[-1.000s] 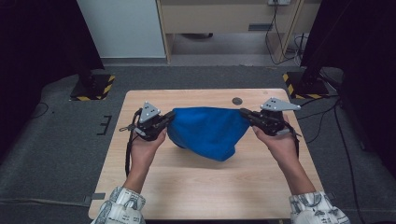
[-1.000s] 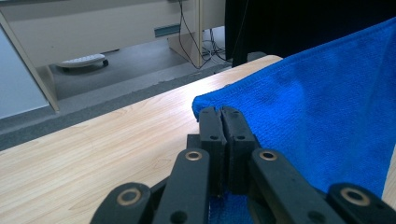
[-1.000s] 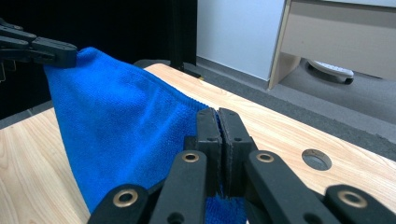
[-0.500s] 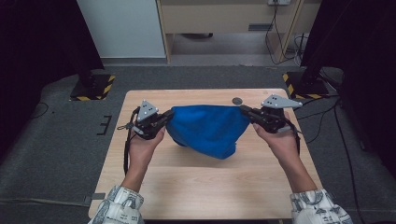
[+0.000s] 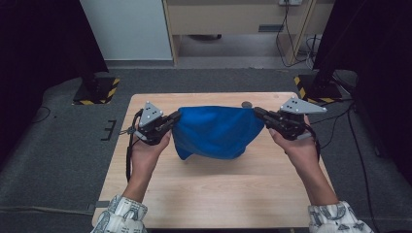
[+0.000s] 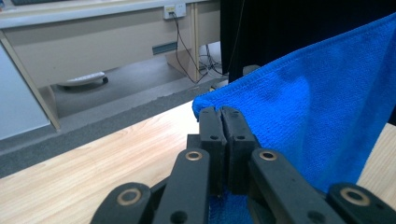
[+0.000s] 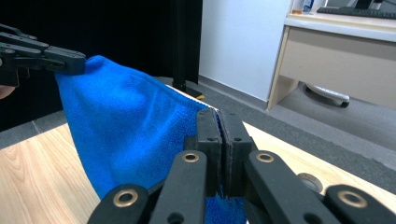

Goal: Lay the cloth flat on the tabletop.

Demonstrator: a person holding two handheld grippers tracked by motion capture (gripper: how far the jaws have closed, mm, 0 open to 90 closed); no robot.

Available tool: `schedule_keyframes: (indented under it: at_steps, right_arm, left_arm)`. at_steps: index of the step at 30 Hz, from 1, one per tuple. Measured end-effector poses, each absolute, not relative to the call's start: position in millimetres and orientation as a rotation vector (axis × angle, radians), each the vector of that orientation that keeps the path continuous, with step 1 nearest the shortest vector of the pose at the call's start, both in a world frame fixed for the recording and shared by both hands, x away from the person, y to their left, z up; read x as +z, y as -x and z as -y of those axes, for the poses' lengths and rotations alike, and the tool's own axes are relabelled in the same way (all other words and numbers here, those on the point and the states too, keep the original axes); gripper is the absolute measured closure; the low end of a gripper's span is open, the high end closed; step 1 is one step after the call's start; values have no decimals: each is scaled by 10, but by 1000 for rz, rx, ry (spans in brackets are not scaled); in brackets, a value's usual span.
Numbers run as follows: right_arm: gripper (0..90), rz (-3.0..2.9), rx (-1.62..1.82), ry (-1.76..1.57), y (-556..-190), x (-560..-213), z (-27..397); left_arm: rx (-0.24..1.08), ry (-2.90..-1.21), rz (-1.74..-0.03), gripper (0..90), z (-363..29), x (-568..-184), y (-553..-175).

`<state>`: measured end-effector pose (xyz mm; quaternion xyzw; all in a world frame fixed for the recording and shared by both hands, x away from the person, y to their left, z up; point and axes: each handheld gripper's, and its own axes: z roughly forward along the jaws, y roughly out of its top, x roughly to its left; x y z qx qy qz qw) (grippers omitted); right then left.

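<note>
Each hand-held gripper (image 5: 176, 116) (image 5: 256, 112) clamped tight on soft, fuzzy blue cloth (image 5: 214, 131) corners.

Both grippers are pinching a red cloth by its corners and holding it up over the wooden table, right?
Almost. The cloth is blue, not red, as the high view shows. The rest holds: the left gripper and the right gripper each pinch a corner of it, and it hangs between them over the wooden table.
</note>
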<state>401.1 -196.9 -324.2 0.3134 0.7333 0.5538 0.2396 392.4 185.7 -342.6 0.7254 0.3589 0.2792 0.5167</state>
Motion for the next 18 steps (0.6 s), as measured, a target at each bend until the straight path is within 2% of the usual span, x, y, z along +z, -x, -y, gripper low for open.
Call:
schedule_keyframes:
  at_steps: [11, 18]
  right_arm:
    - [881, -1988, 1530, -837, -3884, -3157, 2034]
    - [882, -1965, 1526, -815, -3671, -3050, 2094]
  left_arm:
    - [667, -1735, -827, 878, -1829, -3356, -3811]
    - [657, -1739, -783, 877, -1821, -3275, -3607]
